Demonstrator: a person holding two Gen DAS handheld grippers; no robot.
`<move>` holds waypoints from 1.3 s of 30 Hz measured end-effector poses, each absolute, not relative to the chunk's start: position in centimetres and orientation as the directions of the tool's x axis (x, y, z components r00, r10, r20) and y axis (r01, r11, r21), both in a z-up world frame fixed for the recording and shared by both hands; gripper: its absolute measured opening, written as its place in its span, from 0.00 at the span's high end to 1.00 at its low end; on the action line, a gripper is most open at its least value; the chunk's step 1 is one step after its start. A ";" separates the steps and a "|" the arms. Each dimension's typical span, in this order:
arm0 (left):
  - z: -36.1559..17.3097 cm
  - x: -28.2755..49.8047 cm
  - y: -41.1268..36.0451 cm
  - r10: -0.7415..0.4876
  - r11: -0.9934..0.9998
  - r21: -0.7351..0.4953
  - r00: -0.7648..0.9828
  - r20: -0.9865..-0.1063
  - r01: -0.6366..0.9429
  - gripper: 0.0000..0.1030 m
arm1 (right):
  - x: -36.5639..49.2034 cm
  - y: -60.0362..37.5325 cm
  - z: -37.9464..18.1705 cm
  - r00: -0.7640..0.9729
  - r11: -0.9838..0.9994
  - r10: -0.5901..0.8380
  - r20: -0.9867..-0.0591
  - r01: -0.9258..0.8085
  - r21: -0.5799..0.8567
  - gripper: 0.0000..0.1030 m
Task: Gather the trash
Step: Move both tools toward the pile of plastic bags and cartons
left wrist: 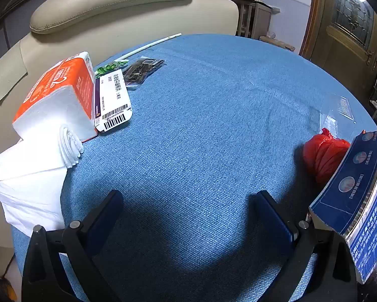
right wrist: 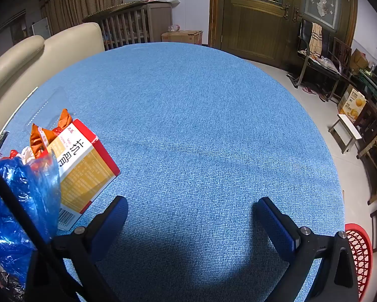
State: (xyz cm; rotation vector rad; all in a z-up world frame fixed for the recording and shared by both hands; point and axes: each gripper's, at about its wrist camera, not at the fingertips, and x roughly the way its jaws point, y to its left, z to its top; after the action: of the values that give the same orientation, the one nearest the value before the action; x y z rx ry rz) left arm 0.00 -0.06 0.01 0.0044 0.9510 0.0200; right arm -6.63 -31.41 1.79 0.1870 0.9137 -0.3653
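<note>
On my left view: tissue pack (left wrist: 55, 95) at table's (left wrist: 201, 125) left edge, flat carton (left wrist: 112, 100) just right of it, wrapper (left wrist: 143, 70) behind. Bag (left wrist: 324, 156) far right. Right view: box (right wrist: 85, 166) left, basket (right wrist: 359, 254) off the right edge.

Woven matt tablecloth (left wrist: 201, 125), glossy red plastic bag (left wrist: 323, 154)

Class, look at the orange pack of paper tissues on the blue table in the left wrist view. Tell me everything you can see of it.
The tissue pack is a soft block in orange plastic wrap with white print. Its near end is open, showing the white stack of tissues; one twisted tissue sticks out. It lies on its side at the blue tablecloth's left edge, before the cream sofa. A white barcoded box lies against its right side; loose white tissues lie in front.
</note>
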 end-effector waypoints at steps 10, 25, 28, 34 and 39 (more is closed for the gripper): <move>0.1 -0.1 0.0 -0.010 1.000 -0.002 0.570 -0.821 0.014 0.00 | -6.6 -31.5 1.8 0.553 0.925 -0.223 -0.802 0.379 0.004 0.00; 4.9 -4.9 0.5 -0.049 0.999 -0.032 0.657 -0.752 0.037 0.00 | -10.2 -33.1 5.2 0.614 0.927 -0.236 -0.753 0.374 0.014 0.00; 5.5 -5.9 0.4 -0.052 0.999 -0.036 0.663 -0.747 0.038 0.00 | -11.8 -32.7 5.9 0.640 0.933 -0.223 -0.736 0.358 0.029 0.00; 6.0 -7.3 -0.1 -0.067 0.998 -0.049 0.657 -0.751 0.046 0.00 | -15.0 -31.5 8.2 0.694 0.951 -0.189 -0.695 0.305 0.045 0.00; 6.5 -8.1 -0.5 -0.083 0.997 -0.061 0.654 -0.752 0.057 0.00 | -16.4 -29.8 8.8 0.707 0.968 -0.139 -0.693 0.245 0.057 0.00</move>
State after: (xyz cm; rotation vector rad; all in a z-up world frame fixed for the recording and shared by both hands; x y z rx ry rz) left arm -8.06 -0.49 6.53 -0.0329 0.8546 -0.0796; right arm -16.41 -29.81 8.83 0.1489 0.7565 -0.2142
